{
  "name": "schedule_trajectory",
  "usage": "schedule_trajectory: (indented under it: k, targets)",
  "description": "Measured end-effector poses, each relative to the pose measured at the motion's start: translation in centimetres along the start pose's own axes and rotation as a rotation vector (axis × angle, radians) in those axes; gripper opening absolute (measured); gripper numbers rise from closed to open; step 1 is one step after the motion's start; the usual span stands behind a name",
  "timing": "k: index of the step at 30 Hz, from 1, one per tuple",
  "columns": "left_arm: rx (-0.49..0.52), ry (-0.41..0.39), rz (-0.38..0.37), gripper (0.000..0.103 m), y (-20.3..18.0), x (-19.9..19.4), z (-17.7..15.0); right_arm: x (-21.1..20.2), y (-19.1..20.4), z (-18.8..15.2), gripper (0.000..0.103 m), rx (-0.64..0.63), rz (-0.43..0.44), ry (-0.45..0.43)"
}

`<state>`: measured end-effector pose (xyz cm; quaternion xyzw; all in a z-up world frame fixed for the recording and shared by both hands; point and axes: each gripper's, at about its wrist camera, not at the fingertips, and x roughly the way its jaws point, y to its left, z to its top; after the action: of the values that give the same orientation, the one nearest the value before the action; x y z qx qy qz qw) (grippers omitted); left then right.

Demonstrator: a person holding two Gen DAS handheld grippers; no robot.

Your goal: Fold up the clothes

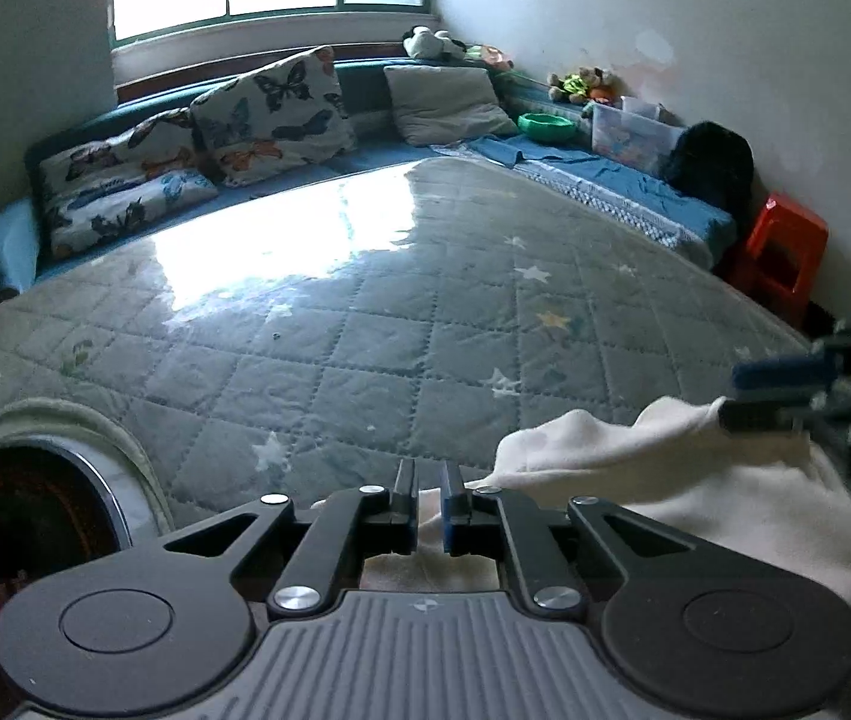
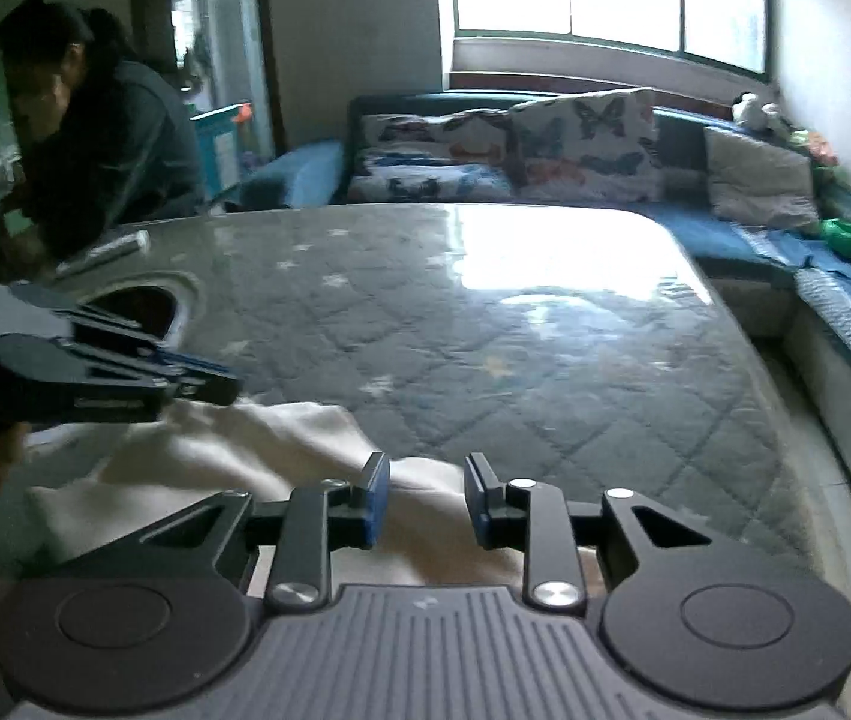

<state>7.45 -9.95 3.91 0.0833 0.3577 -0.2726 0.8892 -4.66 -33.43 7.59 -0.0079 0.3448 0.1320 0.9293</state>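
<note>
A cream-white garment lies crumpled at the near edge of a quilted grey-green table cover with stars. My left gripper is nearly closed, pinching the garment's edge between its blue-padded fingers. My right gripper is open, its fingers hovering over the cloth with a wide gap. In the left wrist view the right gripper shows blurred at the right edge, above the garment. In the right wrist view the left gripper shows at the left over the cloth.
Butterfly pillows and a grey cushion line a blue bench behind the table. A red stool, a plastic bin and a green bowl stand right. A round hole opens in the cover. A person sits left.
</note>
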Motion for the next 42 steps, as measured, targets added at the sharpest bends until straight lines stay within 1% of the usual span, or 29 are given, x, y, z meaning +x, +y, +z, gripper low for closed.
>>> schedule_trajectory:
  k: [3, 5, 10, 12, 14, 16, 18, 21, 23, 25, 28, 30, 32, 35, 37, 39, 42]
  targets:
    - [-0.017, -0.019, -0.032, 0.009, -0.4, -1.6, -0.2, 0.8, 0.5, 0.2, 0.027, -0.011, 0.032, 0.026]
    - [-0.01, -0.026, -0.06, 0.009, -1.2, -2.8, -0.6, 1.5, 0.7, 0.3, 0.027, -0.012, 0.039, 0.037]
    - [0.015, 0.004, -0.096, 0.009, -3.4, -4.2, -2.7, 3.5, 1.1, 0.4, 0.027, -0.017, 0.028, 0.078]
    - [0.031, 0.016, -0.094, 0.01, -4.0, -4.5, -3.6, 4.1, 1.3, 0.4, 0.027, -0.026, 0.019, 0.092]
    - [0.047, 0.02, -0.086, 0.014, -4.4, -4.8, -4.3, 3.9, 1.8, 0.8, 0.027, -0.038, 0.016, 0.084]
    - [0.05, 0.02, -0.074, 0.015, -4.5, -5.1, -4.7, 3.3, 2.4, 1.2, 0.027, -0.045, 0.045, 0.068]
    - [0.039, 0.021, -0.076, 0.018, -4.3, -5.2, -4.8, 3.0, 3.1, 1.6, 0.027, -0.055, 0.079, 0.057]
    - [0.015, 0.029, -0.065, 0.02, -3.9, -5.1, -5.0, 3.8, 4.5, 1.9, 0.027, -0.084, 0.116, 0.068]
    - [0.0, 0.039, -0.061, 0.021, -3.6, -5.0, -5.2, 5.0, 5.3, 1.8, 0.027, -0.11, 0.11, 0.085]
    - [-0.006, 0.044, -0.062, 0.022, -3.6, -5.2, -5.5, 6.2, 5.8, 1.9, 0.027, -0.128, 0.086, 0.094]
    - [-0.017, 0.045, -0.066, 0.023, -3.3, -5.6, -6.0, 7.4, 5.8, 2.4, 0.03, -0.118, 0.071, 0.097]
    - [-0.026, 0.043, -0.07, 0.026, -3.0, -5.8, -6.2, 8.0, 5.7, 2.7, 0.031, -0.106, 0.078, 0.105]
    - [-0.048, 0.043, -0.074, 0.027, -2.7, -5.9, -6.1, 8.0, 5.6, 2.9, 0.031, -0.106, 0.083, 0.101]
    - [-0.082, 0.042, -0.079, 0.03, -2.2, -6.2, -5.9, 6.9, 5.8, 3.1, 0.031, -0.11, 0.103, 0.077]
    - [-0.086, 0.04, -0.075, 0.031, -2.0, -6.4, -6.0, 6.5, 6.5, 3.1, 0.031, -0.128, 0.127, 0.071]
    - [-0.093, 0.039, -0.07, 0.034, -1.9, -6.6, -6.1, 6.5, 7.3, 3.0, 0.031, -0.151, 0.146, 0.073]
    - [-0.104, 0.043, -0.074, 0.036, -1.7, -6.7, -6.4, 8.0, 8.6, 2.9, 0.033, -0.192, 0.133, 0.087]
